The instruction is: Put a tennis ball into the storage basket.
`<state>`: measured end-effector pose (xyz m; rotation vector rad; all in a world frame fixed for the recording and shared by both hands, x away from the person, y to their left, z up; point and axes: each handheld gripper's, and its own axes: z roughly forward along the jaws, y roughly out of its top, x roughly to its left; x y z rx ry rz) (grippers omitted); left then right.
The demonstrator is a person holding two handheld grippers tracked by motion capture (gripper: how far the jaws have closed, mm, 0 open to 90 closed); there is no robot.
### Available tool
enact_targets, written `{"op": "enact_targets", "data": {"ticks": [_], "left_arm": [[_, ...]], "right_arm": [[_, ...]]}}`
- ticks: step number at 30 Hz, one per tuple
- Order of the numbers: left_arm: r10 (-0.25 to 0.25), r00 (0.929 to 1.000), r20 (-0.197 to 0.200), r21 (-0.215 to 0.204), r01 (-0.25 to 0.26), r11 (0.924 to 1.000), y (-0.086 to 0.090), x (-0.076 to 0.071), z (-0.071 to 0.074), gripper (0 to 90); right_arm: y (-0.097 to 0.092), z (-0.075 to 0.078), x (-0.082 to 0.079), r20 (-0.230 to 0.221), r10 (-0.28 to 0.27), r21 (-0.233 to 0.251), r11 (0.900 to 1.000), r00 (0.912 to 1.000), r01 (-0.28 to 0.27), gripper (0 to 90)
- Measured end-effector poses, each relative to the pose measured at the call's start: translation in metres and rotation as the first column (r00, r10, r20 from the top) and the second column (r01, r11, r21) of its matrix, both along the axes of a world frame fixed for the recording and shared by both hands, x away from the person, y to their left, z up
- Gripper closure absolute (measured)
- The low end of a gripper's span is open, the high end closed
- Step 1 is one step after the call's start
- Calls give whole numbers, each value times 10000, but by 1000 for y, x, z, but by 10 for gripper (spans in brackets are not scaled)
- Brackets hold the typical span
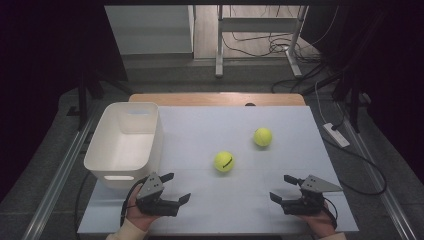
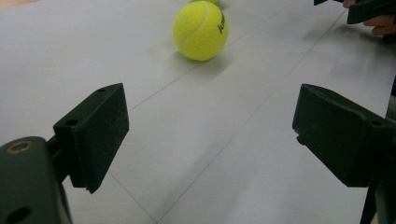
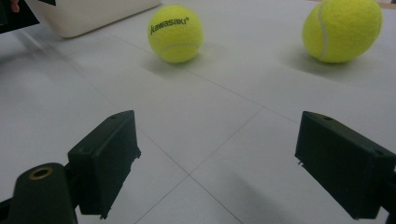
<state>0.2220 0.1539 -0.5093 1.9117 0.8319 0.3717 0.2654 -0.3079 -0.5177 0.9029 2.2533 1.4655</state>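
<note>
The near yellow felt tennis ball (image 1: 224,161) lay on the pale grey desk (image 1: 200,210) roughly at its middle, black lettering on its side, with a second yellow felt tennis ball (image 1: 262,136) farther back and to its right, the two well apart. A white rectangular plastic bin (image 1: 105,150) stood at the desk's left edge, its near corner just beside the left claw (image 1: 176,187). That claw rested low near the front edge, its jaws spread wide with nothing between them; in the left gripper view the near ball sat ahead and slightly left of the gap, bare desk all the way up to it. The right claw (image 1: 282,187) sat near the front right of the desk, jaws likewise wide and empty, and in the right gripper view both balls lay ahead, one to each side of the gap. Between the two claws the front strip of the desk was open. The far wooden edge (image 1: 215,98) lay well behind both balls.
</note>
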Motion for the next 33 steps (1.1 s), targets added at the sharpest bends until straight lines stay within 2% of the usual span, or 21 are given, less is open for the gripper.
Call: {"op": "enact_targets", "data": {"ticks": [3,8,11,22,31,33], "left_arm": [[85,9999,-69,-70,-86,9999,-1,2,2,121],[67,10000,-66,41,-67,10000,-7,4,8,122],[119,9997,-206,58,-118,9999,-12,9,12,122],[-146,9992,-380,241,155,9996,-23,17,14,117],[-320,9984,-468,250,332,9991,-31,24,23,120],[-223,9987,-468,259,236,9994,-33,26,25,114]], "right_arm": [[1,1,0,40,-12,-12,10000,10000,12,135],[3,0,0,24,15,-43,10000,10000,-15,135],[3,1,0,-6,-7,-71,10000,10000,7,136],[1,1,0,-18,-91,-44,9999,10000,91,138],[2,1,1,-28,-99,-60,9999,9999,99,138],[2,1,1,-23,-110,-88,9999,9999,110,138]]}}
